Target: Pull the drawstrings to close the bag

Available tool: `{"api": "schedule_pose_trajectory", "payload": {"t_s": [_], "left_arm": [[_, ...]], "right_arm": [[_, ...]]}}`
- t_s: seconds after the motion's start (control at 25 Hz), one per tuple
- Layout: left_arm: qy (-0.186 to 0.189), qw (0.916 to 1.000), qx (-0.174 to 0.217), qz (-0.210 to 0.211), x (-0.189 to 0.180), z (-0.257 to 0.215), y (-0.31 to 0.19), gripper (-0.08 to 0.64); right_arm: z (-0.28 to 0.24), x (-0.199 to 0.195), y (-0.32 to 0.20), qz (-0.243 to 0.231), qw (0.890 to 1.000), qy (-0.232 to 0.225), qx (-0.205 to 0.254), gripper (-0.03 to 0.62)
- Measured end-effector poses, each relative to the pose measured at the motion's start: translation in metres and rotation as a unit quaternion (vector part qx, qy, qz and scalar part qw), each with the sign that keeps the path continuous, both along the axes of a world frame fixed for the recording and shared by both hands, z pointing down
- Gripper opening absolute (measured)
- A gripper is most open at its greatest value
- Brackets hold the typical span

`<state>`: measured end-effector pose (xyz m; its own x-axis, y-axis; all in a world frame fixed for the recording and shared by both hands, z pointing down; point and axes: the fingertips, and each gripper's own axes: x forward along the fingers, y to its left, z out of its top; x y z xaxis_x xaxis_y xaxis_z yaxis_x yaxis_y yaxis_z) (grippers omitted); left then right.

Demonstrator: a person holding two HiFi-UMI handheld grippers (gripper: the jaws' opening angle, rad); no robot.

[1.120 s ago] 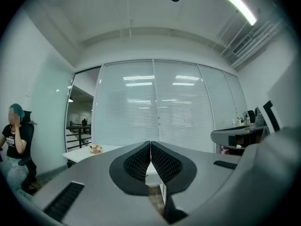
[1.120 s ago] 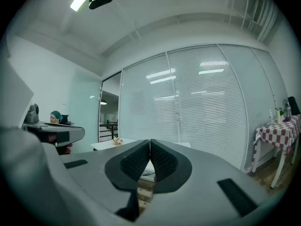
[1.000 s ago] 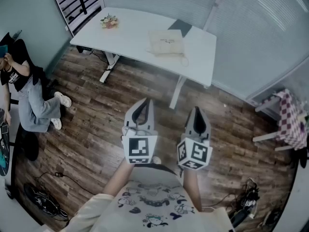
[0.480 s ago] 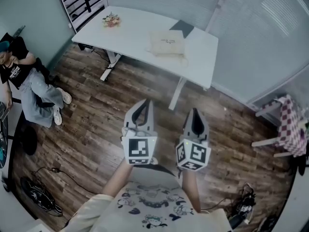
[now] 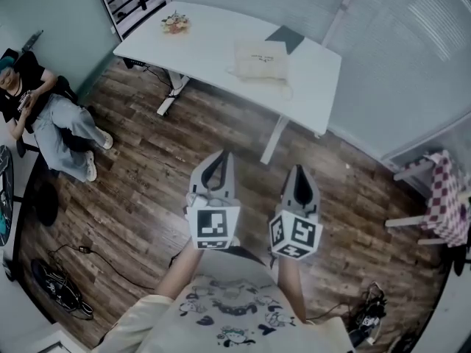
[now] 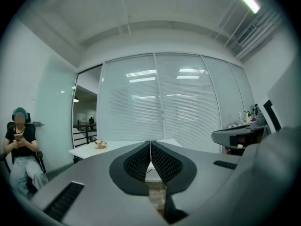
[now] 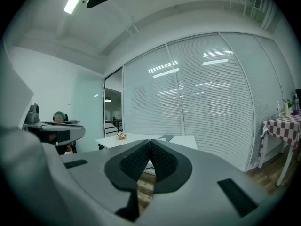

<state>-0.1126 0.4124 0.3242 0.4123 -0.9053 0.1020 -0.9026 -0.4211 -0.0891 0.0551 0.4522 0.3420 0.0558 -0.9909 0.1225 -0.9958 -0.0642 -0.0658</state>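
Standing well back from the white table (image 5: 210, 46), you hadn't got anywhere near the bag (image 5: 260, 59) at that point. It lay flat toward the right end of the tabletop, with what looked like a cord loop (image 5: 284, 91) trailing off its near right corner, though it was too small to be sure. Your left gripper (image 5: 218, 160) and right gripper (image 5: 298, 173) were held side by side out over the wood floor (image 5: 147, 168), both with jaws pressed together and nothing between them. So I'd say the step in hand was just the approach. What it called for, imo, was walking right up to the near edge first, then opening both jaws before reaching in. You needed one cord in each gripper, pinched close to the bag's mouth, so the pull went outward to left and right. The risk I saw was grabbing fabric along with the cord and dragging the whole bag off the edge.
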Motion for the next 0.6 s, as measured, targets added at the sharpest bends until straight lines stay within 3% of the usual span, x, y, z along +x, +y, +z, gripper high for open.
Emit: {"api": "schedule_pose_trajectory", "payload": {"t_s": [0.28, 0.6], "left_arm": [[0.009, 0.9999, -0.008, -0.002, 0.000, 0.010, -0.043, 0.043], [0.009, 0.9997, -0.016, 0.015, 0.013, 0.018, -0.121, 0.043]], "right_arm": [[0.008, 0.005, -0.037, 0.004, 1.000, 0.008, -0.010, 0.017], [0.012, 0.016, -0.115, 0.014, 1.000, 0.015, -0.016, 0.017]]}}
